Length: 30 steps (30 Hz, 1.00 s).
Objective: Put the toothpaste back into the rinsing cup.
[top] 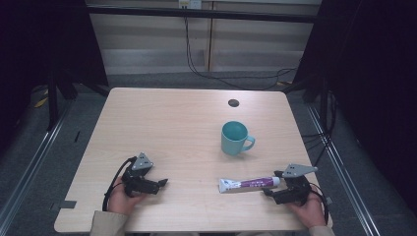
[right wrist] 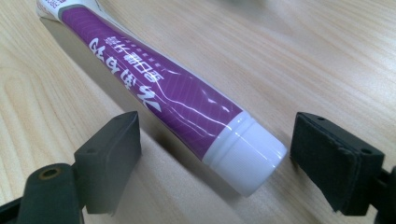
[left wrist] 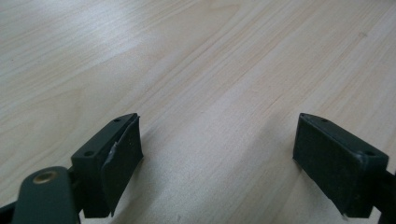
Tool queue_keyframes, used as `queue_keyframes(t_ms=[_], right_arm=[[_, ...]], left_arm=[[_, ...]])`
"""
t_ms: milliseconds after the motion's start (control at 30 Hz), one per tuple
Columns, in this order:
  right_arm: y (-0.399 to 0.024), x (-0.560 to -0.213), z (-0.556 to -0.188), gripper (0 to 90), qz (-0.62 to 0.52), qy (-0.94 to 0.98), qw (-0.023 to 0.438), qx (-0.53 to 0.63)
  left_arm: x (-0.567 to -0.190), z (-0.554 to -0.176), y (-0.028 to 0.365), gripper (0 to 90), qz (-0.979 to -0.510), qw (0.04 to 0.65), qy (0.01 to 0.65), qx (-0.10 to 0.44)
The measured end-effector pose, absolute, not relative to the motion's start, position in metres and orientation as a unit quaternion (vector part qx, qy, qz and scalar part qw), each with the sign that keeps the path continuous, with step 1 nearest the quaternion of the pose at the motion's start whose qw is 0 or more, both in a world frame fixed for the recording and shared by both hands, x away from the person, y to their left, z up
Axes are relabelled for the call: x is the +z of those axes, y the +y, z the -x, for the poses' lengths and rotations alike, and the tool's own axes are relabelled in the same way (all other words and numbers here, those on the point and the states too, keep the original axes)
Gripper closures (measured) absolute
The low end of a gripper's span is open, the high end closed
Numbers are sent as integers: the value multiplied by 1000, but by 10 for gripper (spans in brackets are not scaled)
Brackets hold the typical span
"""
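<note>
Right gripper (right wrist: 212, 154) jaws straddle the tube's (right wrist: 154, 100) cap, apart.

A purple and white plastic toothpaste tube (top: 250, 184) lies flat on the light wooden desk (top: 177, 123) near its front right edge, its white ribbed cap (right wrist: 245, 160) pointing right and its flat crimped end pointing left. Behind it, well apart, a teal ceramic mug (top: 235, 138) stands upright, handle turned right.
</note>
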State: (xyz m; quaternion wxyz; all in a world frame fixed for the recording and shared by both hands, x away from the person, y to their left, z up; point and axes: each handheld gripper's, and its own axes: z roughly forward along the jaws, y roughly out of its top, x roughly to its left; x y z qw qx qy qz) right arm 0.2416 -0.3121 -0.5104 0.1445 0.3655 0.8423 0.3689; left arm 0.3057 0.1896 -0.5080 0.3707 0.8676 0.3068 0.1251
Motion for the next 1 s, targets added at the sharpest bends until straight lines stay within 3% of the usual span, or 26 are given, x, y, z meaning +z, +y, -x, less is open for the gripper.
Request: queue_keyframes(t_ms=[533, 1000], right_arm=[[-287, -484, -255, 159, -334, 884, 144, 294], [-240, -466, -269, 189, -259, 928, 97, 248]], left_arm=[[-508, -306, 190, 151, -867, 374, 308, 119], [-508, -305, 190, 152, -868, 372, 306, 122]])
